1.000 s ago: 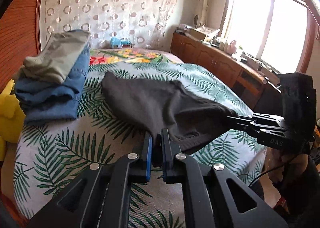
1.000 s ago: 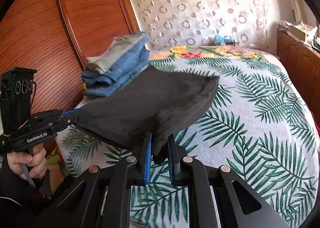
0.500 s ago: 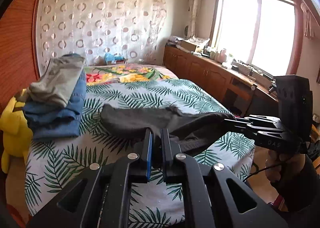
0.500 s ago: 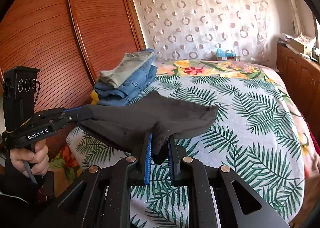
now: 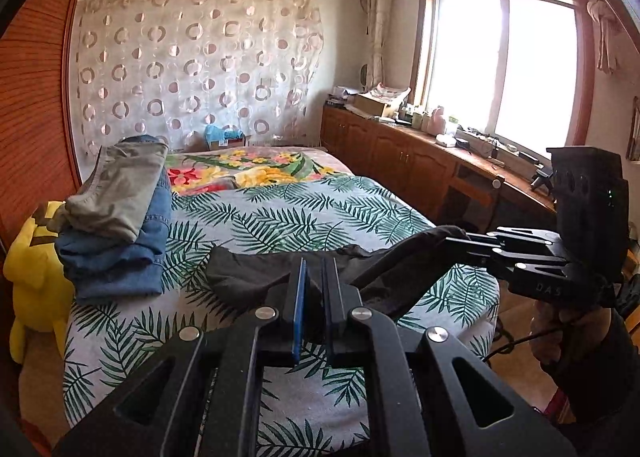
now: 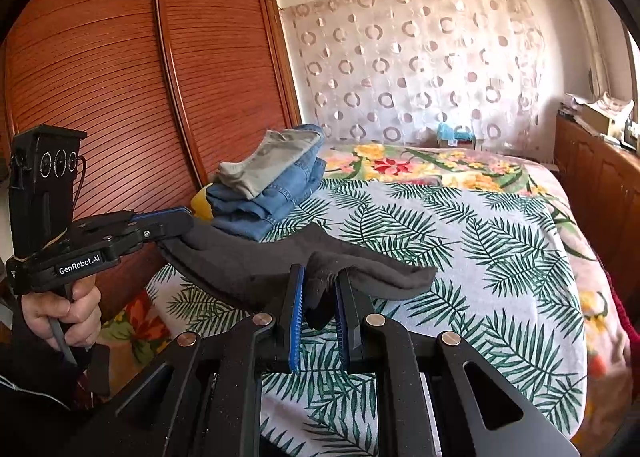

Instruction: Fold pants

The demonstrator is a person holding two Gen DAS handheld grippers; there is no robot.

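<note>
Dark grey pants [image 5: 256, 277] hang stretched between my two grippers at the near end of the bed, their far end resting on the bedspread; they also show in the right wrist view [image 6: 260, 261]. My left gripper [image 5: 314, 269] is shut on one near corner of the pants. My right gripper [image 6: 320, 281] is shut on the other corner, with a fold of cloth bunched between its pads. Each gripper shows in the other's view: the right one [image 5: 460, 237] and the left one [image 6: 180, 221].
A stack of folded jeans and grey trousers [image 5: 120, 213] lies at the bed's left side, beside a yellow plush toy [image 5: 32, 281]. The leaf-print bedspread [image 6: 480, 257] stretches to the right. A wooden wardrobe [image 6: 120, 97] stands left, low cabinets [image 5: 400, 161] right.
Both grippers have drawn back and up with the pants. The cloth now hangs flatter and lower over the bed's near end, and more of the room shows.
</note>
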